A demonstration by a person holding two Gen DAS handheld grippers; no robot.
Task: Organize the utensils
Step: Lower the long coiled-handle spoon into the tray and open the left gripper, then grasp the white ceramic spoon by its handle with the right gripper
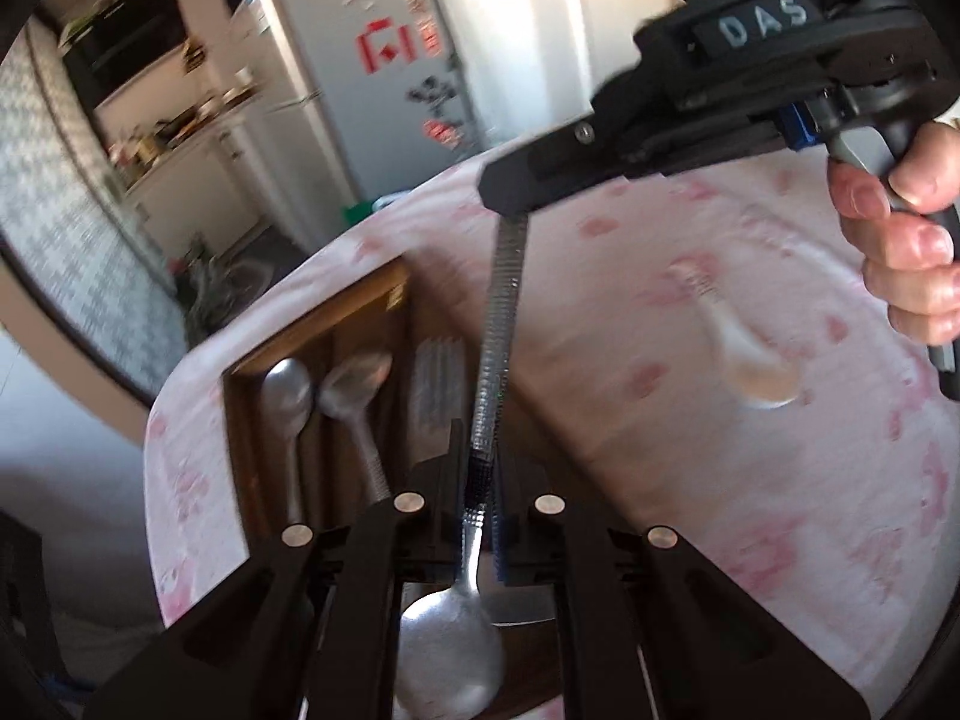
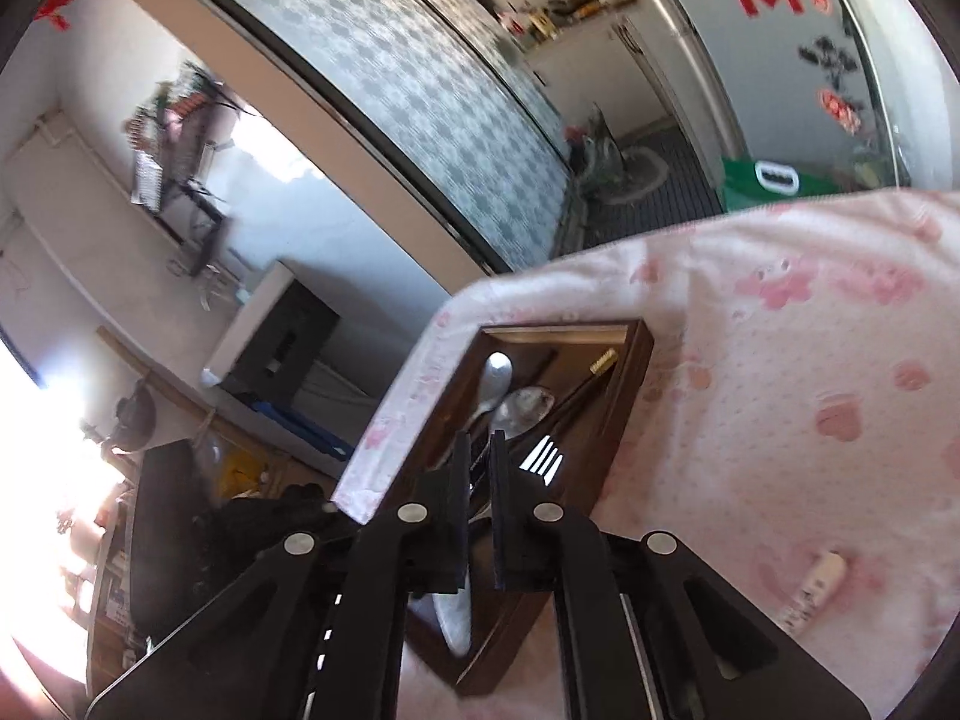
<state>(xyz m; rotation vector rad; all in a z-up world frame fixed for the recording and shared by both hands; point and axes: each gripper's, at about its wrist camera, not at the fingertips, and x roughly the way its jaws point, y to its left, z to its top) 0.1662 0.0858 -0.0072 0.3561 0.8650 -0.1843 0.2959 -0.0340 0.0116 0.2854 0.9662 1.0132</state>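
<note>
Broadly, a table under a pink-patterned cloth fills the right and centre of both views. A dark wooden tray sits on the cloth near the table's edge: left of centre in the left wrist view, centre in the right wrist view.

Tray contents, left wrist view: two spoons lie side by side in the left compartments, and a fork lies in the next compartment to the right. In the right wrist view the fork's tines gleam just right of the fingertips; which compartment cannot be told there.

Left gripper, bottom centre: jaws closed on the neck of a spoon. Its bowl shows below, between the arms; its textured handle runs up the frame.

Right gripper, upper right of the left wrist view, held by a hand: its tip meets the top of that handle, but whether it grips it cannot be told. Its jaws stand nearly closed.

A pale spoon, blurred, lies on the cloth at right, well apart from the tray.
</note>
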